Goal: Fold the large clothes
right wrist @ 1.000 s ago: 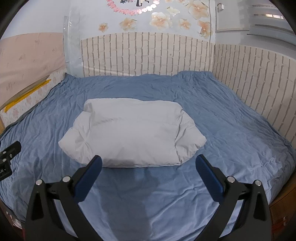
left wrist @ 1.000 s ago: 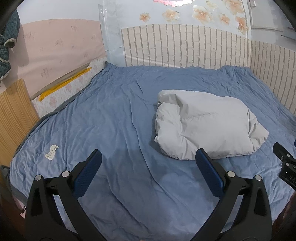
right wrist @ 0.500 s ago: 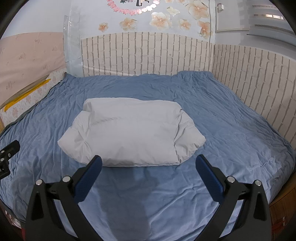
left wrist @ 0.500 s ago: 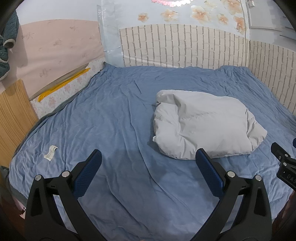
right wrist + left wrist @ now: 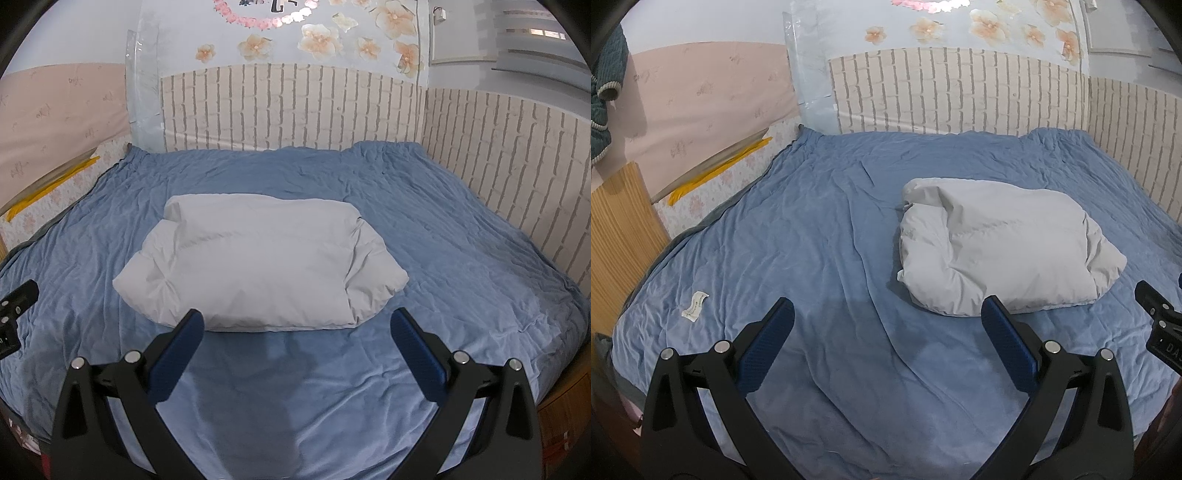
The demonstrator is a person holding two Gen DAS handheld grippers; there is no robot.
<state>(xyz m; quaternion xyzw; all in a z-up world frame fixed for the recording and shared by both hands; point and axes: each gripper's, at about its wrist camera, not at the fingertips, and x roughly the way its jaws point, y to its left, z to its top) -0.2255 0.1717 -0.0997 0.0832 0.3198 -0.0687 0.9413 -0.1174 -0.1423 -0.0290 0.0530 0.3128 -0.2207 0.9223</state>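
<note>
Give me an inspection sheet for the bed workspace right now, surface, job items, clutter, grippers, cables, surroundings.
Surface: blue bedsheet, wrinkled, covers the bed.
Job's things: pale grey padded garment, folded into a compact bundle, lying mid-bed.
Clutter: small white tag on the sheet near the left edge.
Grippers: left gripper open, empty; right gripper open, empty; neither touches the garment.
Cables: nothing seen.
Surroundings: brick-pattern wall panels, flower decals, wooden board at left.

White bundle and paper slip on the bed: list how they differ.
The white bundle is large and puffy, folded into a thick block; the paper slip is tiny, thin and slightly curled. The bundle lies right of the middle of the blue bedspread, the slip near its left edge. Both are pale, and neither is held.
</note>
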